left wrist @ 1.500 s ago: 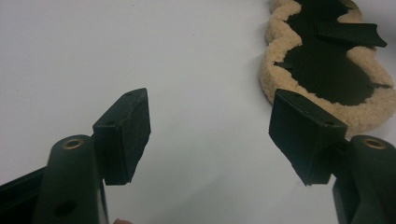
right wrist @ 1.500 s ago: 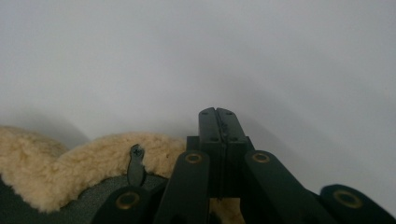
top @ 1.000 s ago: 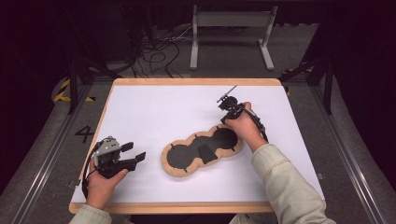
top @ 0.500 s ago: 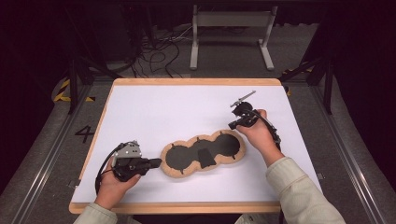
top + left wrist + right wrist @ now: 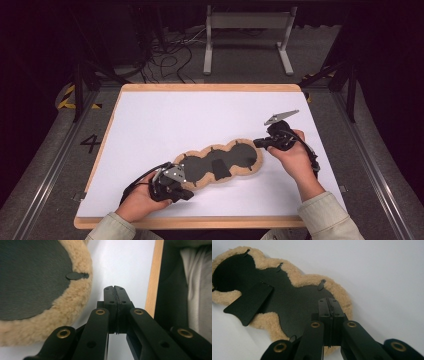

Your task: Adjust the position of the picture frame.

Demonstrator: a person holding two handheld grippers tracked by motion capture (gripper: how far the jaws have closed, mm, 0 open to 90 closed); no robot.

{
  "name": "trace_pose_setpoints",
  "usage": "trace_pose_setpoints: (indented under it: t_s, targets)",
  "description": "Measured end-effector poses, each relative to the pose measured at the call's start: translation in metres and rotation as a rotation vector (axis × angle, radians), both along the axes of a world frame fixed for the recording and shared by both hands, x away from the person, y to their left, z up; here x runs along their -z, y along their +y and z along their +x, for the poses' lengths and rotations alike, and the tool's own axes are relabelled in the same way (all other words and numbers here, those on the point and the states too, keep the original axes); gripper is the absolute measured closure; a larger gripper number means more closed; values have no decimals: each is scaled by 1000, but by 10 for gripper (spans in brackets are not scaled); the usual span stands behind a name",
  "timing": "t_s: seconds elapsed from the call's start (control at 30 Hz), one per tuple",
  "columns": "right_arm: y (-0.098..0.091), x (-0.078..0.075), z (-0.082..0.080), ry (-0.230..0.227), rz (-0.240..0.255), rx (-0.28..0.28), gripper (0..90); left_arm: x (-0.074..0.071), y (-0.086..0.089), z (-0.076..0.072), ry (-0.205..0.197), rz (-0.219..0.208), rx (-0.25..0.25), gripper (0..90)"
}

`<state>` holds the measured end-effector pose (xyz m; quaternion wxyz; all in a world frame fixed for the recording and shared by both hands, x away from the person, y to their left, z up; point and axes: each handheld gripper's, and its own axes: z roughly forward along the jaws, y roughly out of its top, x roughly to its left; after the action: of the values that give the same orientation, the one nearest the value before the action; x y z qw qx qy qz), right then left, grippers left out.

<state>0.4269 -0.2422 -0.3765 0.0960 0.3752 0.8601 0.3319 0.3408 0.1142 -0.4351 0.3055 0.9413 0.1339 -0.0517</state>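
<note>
Dark workshop floor, cables and a grey metal stand lie behind the desk.

Desk: white top with a wooden rim, bare apart from one item.

Fleece pad: long, three-lobed, tan woolly border around a black backing, a loose black flap at its middle and small black tabs along its border. It lies slantwise in the near half of the desk, one end toward the near left corner, the other toward the right edge. Backing faces up, probably so the flap and tabs can be reached.

Left tongs: clenched on nothing, jaws pressed flat together, at the pad's near-left end by the near edge; in the left gripper view they point past the woolly border over bare white top.

Right tongs: clenched, also empty, tips at the pad's right end, over the black backing in the right gripper view.

One tool at each end suggests the pad is about to be nudged or straightened.
</note>
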Motion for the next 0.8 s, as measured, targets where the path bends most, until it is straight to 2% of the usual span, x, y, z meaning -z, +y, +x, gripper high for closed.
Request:
trace_pose_setpoints:
  t_s: [0.13, 0.17, 0.23, 0.3, 0.37, 0.5, 0.53, 0.57, 0.6, 0.63, 0.7, 0.8]
  targets:
    - [-8, 0, -9, -9, 33, 12, 900, 3, 2, 6, -14, 16, -58, 898]
    - [-10, 1, -12, -18, 50, 18, 900, 3, 3, 7, -31, 25, -76, 895]
    - [-13, 2, -15, -18, 88, 26, 900, 4, 5, 11, -8, 9, -78, 898]
    - [-17, 4, -17, -16, 110, 32, 900, 4, 6, 12, -15, -3, -94, 900]
    - [-19, 6, -19, -10, 102, 34, 900, 2, 8, 14, -22, -10, -115, 900]
    - [-27, 6, -24, -11, 109, 53, 900, -3, 15, 21, -38, -76, -174, 900]
    - [-29, 7, -26, -9, 109, 58, 900, -5, 16, 24, -75, -88, -200, 900]
    - [-31, 8, -28, -8, 108, 62, 900, -6, 17, 26, -148, -49, -263, 900]
    - [-34, 8, -31, -6, 108, 69, 900, -5, 18, 30, -154, -43, -280, 900]
    - [-36, 9, -33, -6, 109, 73, 900, -4, 21, 33, -136, -66, -284, 900]
    - [-39, 9, -35, -5, 111, 77, 900, -4, 23, 35, -140, -70, -286, 900]
    - [-45, 6, -44, -15, 112, 87, 900, -10, 27, 33, -114, -112, -238, 900]
